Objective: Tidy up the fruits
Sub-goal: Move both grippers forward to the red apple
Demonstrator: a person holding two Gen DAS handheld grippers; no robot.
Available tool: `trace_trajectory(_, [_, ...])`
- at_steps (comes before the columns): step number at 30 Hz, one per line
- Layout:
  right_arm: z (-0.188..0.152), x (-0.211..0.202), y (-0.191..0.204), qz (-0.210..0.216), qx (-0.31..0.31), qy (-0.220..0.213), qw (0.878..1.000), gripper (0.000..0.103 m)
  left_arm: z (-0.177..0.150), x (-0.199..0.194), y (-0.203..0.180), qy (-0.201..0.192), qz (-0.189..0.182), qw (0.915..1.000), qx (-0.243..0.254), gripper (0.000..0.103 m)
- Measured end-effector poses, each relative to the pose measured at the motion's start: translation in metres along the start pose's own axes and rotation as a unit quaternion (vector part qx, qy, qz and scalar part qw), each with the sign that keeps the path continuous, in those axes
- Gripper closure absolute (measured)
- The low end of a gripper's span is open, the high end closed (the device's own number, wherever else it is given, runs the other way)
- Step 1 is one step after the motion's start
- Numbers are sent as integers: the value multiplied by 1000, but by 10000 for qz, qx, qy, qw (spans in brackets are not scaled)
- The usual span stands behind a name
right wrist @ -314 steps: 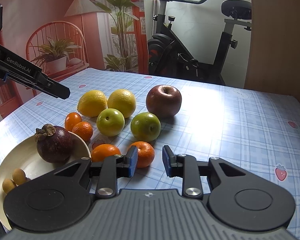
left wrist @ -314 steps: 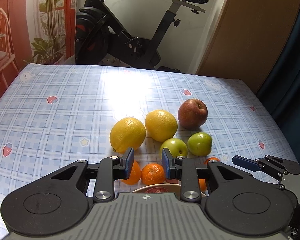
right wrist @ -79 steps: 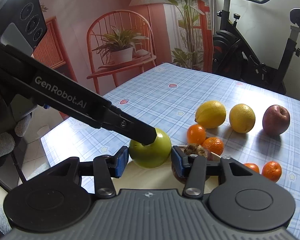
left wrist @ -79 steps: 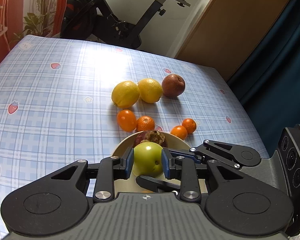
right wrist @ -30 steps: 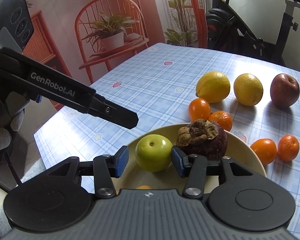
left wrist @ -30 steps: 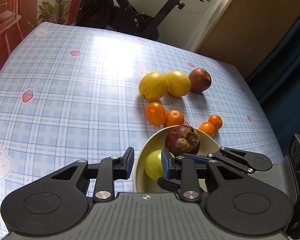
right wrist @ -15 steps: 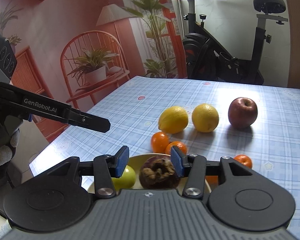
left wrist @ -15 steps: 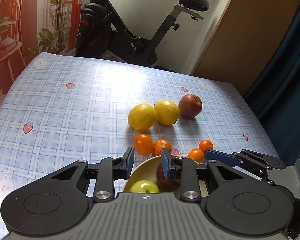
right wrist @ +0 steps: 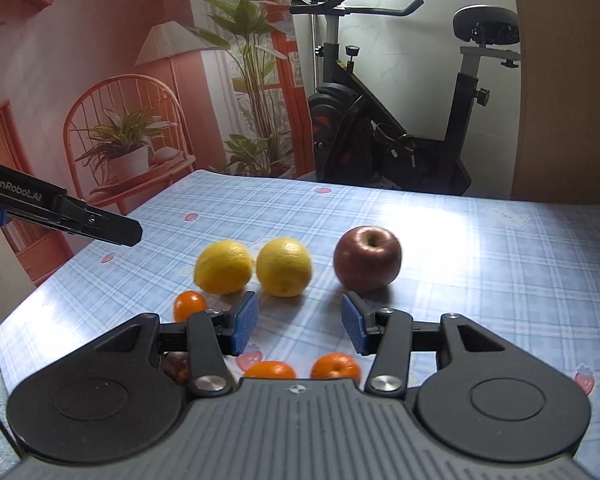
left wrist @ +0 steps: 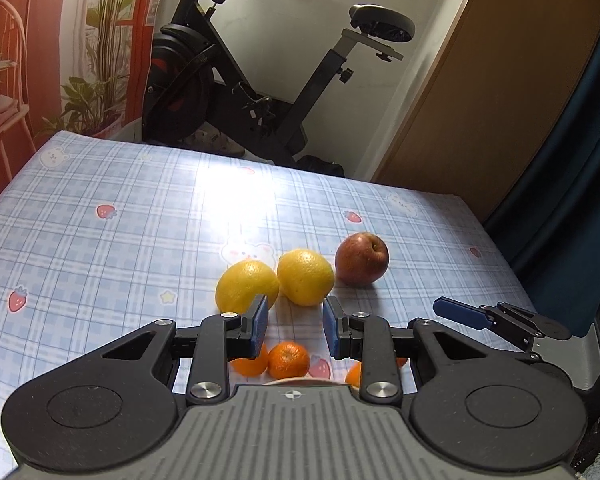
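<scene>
My left gripper (left wrist: pixel 294 326) hangs open and empty above the near part of the table. Beyond it lie two yellow citrus fruits (left wrist: pixel 246 284) (left wrist: pixel 306 276) and a red apple (left wrist: pixel 362 258). Small oranges (left wrist: pixel 288 360) show just under its fingers, and a sliver of the cream plate's rim (left wrist: pixel 296 380) peeks over the gripper body. My right gripper (right wrist: pixel 300 328) is also open and empty, facing the same yellow fruits (right wrist: pixel 224 266) and the apple (right wrist: pixel 367 258). Two oranges (right wrist: pixel 336 366) lie below its pads, and another orange (right wrist: pixel 190 306) lies to the left. The plate's contents are mostly hidden.
A blue checked tablecloth (left wrist: pixel 120 240) covers the table. An exercise bike (left wrist: pixel 260 80) stands behind the far edge, beside a brown door (left wrist: pixel 500 100). One of the left gripper's fingers (right wrist: pixel 100 226) reaches in from the left of the right wrist view.
Both grippers rose and tilted upward, away from the plate. The plate with the green apple and the dark mangosteen slid below view; the loose fruits now fill the near view.
</scene>
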State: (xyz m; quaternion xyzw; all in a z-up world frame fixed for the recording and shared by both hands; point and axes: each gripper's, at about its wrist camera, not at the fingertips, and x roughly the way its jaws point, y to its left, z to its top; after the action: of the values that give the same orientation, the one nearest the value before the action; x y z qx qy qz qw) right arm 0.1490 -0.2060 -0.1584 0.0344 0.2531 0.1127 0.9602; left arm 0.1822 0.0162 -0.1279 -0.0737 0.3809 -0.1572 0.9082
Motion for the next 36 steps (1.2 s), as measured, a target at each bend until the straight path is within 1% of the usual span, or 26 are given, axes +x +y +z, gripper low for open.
trace_trajectory(5, [0, 12, -26, -174, 26, -21, 9998, 54, 5, 18, -16, -73, -22, 10000, 30, 72])
trace_trajectory(8, [-3, 16, -33, -152, 22, -6, 9999, 54, 8, 32, -27, 0, -26, 10000, 92, 72])
trace_trajectory(13, [-3, 28, -38, -109, -75, 26, 9999, 53, 11, 45, -41, -78, 52, 9994, 321, 71])
trace_trajectory(15, [-3, 33, -40, -89, -123, 24, 9999, 53, 13, 53, -46, -49, 108, 9992, 382, 71])
trace_trajectory(18, [-2, 44, -42, -7, -178, 0, 9998, 53, 20, 65, -47, 39, 96, 9995, 308, 71])
trace_trajectory(20, [-2, 51, -43, 19, -218, -24, 9998, 49, 27, 73, -48, 36, 60, 9997, 238, 71])
trace_trajectory(22, [-3, 58, -43, 100, -260, -30, 9996, 39, 34, 82, -53, 45, 59, 9996, 268, 71])
trace_trajectory(23, [-3, 61, -43, 121, -290, -28, 9995, 38, 37, 87, -56, 66, 15, 9996, 276, 71])
trace_trajectory(25, [-4, 68, -43, 150, -364, -18, 9992, 37, 41, 94, -59, 119, -139, 9995, 238, 69])
trace_trajectory(27, [-4, 73, -46, 210, -314, -44, 9993, 35, 44, 102, -63, 152, -212, 9993, 262, 56])
trace_trajectory(28, [-3, 75, -49, 238, -262, -59, 9994, 35, 44, 106, -65, 155, -231, 9992, 290, 54])
trace_trajectory(31, [-2, 81, -58, 307, -146, -77, 9994, 35, 45, 119, -69, 270, -302, 9986, 336, 54])
trace_trajectory(34, [-4, 85, -61, 353, -134, -38, 9993, 35, 46, 128, -67, 353, -281, 9987, 233, 54])
trace_trajectory(36, [-5, 87, -63, 438, -138, -40, 9989, 35, 48, 134, -65, 400, -333, 9985, 197, 54])
